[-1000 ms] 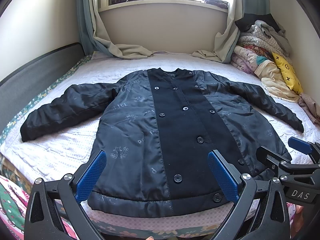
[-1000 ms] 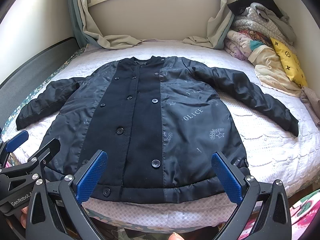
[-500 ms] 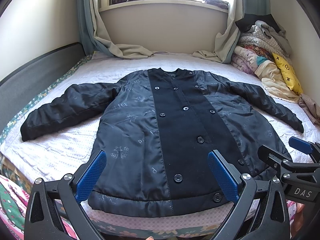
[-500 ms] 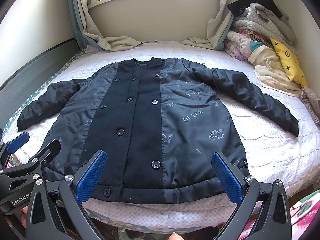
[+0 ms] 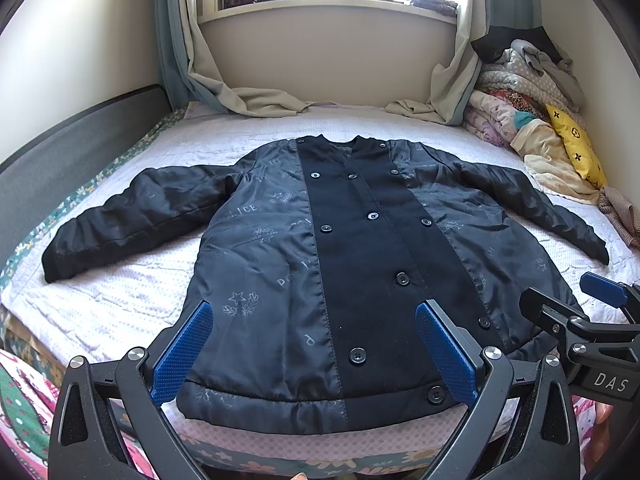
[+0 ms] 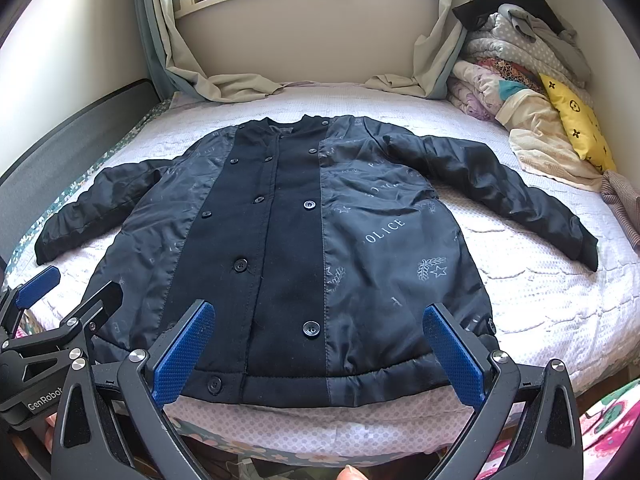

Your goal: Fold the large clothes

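I hold my left gripper (image 5: 314, 350) and right gripper (image 6: 318, 354), jaws wide apart and empty, above the hem of a dark button-front padded jacket (image 5: 344, 264) spread flat, sleeves outstretched, on a white quilted bed (image 5: 120, 300).

The left claw (image 5: 314, 354) is held level with its jaws spread wide, the blue pads (image 5: 182, 354) facing each other across an empty gap. The right claw (image 6: 320, 356) sits just beside it at the same height, jaws equally wide and gripping nothing. Each claw shows at the edge of the other's view. A fingertip (image 6: 352, 472) peeks in under the right claw.
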